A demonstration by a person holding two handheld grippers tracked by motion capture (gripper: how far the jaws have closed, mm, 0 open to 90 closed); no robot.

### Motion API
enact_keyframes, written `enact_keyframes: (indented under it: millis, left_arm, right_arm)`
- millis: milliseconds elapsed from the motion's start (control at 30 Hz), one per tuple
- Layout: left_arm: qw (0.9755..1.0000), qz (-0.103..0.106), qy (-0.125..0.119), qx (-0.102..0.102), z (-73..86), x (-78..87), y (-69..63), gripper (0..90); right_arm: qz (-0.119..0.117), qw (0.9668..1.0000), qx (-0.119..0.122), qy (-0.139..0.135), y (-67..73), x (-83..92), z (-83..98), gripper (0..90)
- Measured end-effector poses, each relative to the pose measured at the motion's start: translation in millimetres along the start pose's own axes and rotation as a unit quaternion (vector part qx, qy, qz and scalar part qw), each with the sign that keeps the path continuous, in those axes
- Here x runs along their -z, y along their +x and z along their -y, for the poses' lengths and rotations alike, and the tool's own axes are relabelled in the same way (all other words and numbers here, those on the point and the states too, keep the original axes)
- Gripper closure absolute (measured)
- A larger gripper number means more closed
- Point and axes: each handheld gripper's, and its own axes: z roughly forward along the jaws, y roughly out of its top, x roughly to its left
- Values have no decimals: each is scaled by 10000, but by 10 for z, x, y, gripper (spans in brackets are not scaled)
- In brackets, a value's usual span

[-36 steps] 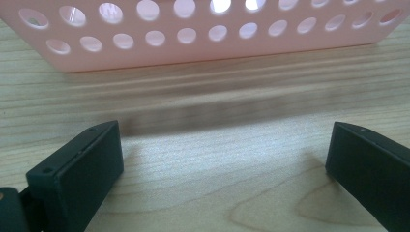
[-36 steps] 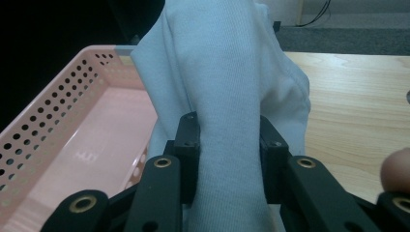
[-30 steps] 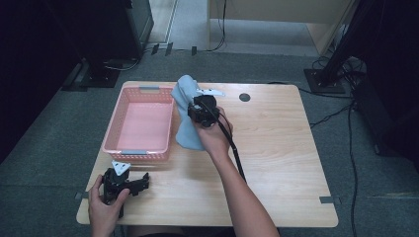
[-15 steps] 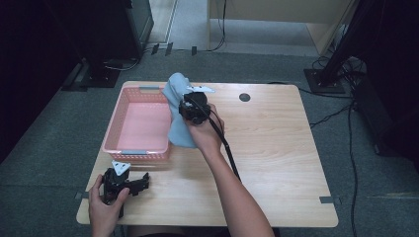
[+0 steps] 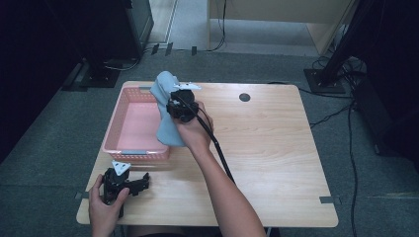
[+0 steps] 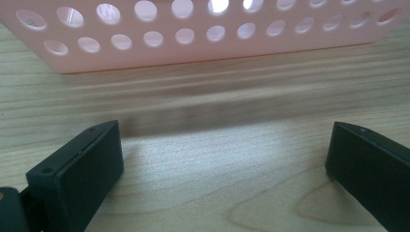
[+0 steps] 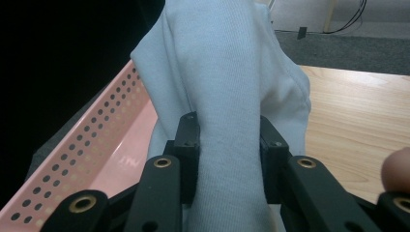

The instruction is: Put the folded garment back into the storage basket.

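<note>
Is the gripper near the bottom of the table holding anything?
No: the left gripper has its jaws wide apart over bare wooden table, facing the pink basket.

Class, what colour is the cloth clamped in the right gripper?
The cloth is pale blue, clearest in the right gripper view.

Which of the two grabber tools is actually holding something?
The right gripper, raised beside the pink basket, is clamped on the light blue cloth. The left gripper rests open on the table, empty.

One pink basket (image 5: 133,126), one pale blue cloth (image 5: 165,106), two handheld grippers, left (image 5: 129,183) and right (image 5: 182,106), and one wooden desk (image 5: 267,148) beneath everything.
</note>
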Motion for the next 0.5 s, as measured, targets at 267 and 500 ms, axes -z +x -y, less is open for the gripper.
enact_keyframes:
  millis: [267, 500]
  left_arm:
    - [10000, 4, 0, -1, 0, 0, 0, 0]
    - [10000, 10, 3, -10, -1, 0, 0, 0]
  right_arm:
    - [-68, 10000, -29, 32, 148, -76, -32, 701]
    - [-101, 9999, 46, 93, 304, -170, -45, 701]
